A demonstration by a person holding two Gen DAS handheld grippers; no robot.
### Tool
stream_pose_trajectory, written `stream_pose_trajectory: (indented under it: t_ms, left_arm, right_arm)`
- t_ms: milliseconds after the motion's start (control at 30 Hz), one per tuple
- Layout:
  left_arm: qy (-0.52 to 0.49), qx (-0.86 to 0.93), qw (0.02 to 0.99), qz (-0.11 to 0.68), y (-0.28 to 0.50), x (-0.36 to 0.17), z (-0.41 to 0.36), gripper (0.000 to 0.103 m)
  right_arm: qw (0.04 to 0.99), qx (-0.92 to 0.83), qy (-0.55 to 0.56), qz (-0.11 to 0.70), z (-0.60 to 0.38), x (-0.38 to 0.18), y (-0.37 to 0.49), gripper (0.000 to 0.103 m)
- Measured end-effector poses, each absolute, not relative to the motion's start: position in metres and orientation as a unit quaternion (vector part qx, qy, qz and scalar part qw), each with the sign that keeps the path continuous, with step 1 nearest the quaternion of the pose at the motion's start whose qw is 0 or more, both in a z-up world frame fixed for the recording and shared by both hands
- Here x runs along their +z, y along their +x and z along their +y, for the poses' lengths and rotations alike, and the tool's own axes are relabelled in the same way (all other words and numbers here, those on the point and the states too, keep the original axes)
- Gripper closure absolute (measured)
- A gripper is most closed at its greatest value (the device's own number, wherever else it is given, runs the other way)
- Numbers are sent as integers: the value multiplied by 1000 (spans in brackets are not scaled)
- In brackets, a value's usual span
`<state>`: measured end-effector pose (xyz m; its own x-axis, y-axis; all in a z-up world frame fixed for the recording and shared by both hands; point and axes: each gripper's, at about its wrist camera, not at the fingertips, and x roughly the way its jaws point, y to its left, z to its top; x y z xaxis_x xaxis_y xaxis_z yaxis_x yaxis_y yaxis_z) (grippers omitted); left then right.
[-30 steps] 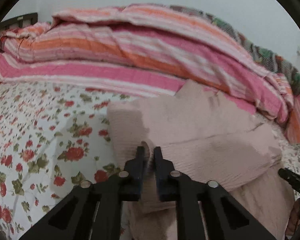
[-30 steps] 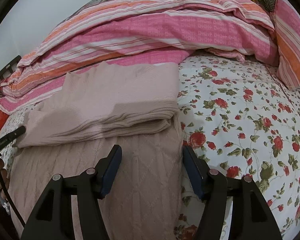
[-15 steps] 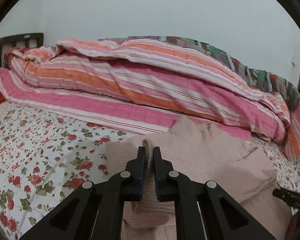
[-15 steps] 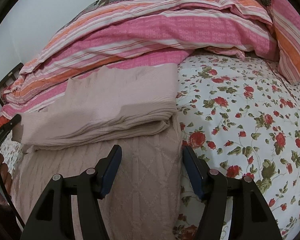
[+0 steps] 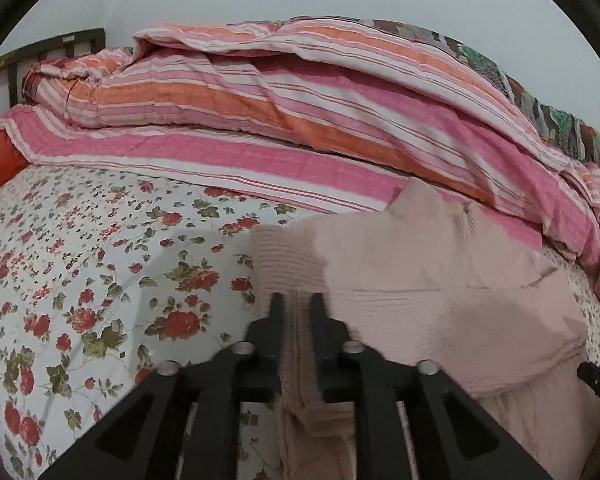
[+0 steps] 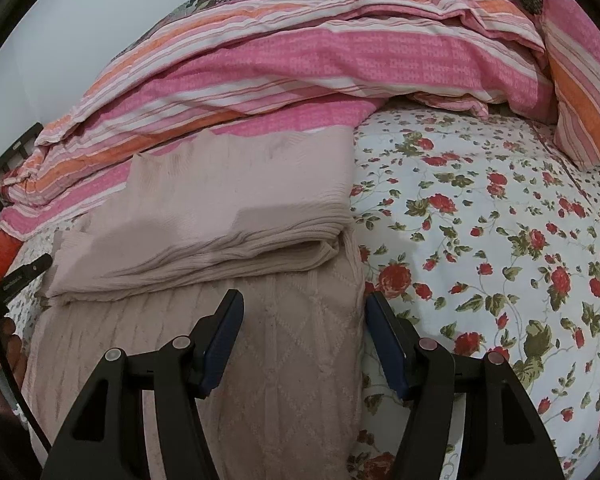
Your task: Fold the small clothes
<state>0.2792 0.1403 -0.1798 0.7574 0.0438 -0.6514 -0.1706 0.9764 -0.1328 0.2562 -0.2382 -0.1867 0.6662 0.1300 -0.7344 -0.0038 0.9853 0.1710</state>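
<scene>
Here the left tongs [image 5: 296, 306] are pinched narrow on a ribbed strip of the pink knit sweater [image 5: 420, 280], most likely a sleeve or cuff, which runs between the 2 fingers and hangs down toward the camera. Holding that strip seems the point of the grip: a sleeve left loose would spoil the fold, so it is carried over the body of the garment.

The sweater itself lies on the floral bedsheet [image 6: 480, 220], its far edge against the striped pink quilt [image 6: 300, 60] heaped along the wall. From the right wrist view the upper part is doubled over into a thick layered band [image 6: 220, 240], resting on the cable-knit lower part [image 6: 280, 340] nearer the camera.

The right tongs [image 6: 304, 336] stand wide with nothing between them, poised over the lower part near its right edge (probably ready to pin the cloth or take the hem for the next fold).

Judging by the layers, the folding is partway done.
</scene>
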Motion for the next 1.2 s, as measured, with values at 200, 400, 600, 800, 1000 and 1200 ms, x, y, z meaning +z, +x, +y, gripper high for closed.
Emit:
stream_pose_trajectory:
  t_ms: [200, 400, 600, 800, 1000, 1200]
  left_arm:
    - [-72, 51, 937, 337, 270, -178, 131, 73]
    - [-79, 56, 942, 322, 258, -175, 135, 73]
    - [-107, 48, 943, 312, 248, -173, 149, 73]
    - [-98, 47, 947, 302, 241, -171, 148, 73]
    - [-98, -3, 949, 301, 231, -161, 142, 73]
    - [-75, -36, 955, 285, 218, -148, 136, 73]
  right_arm:
    - [910, 39, 70, 408, -236, -185, 254, 41]
    - [908, 46, 81, 409, -240, -183, 251, 41]
    - [919, 36, 79, 385, -238, -176, 244, 41]
    - [929, 47, 46, 364, -229, -164, 237, 41]
    - [941, 11, 16, 339, -230, -144, 221, 41]
    - [945, -35, 20, 323, -244, -119, 180, 43]
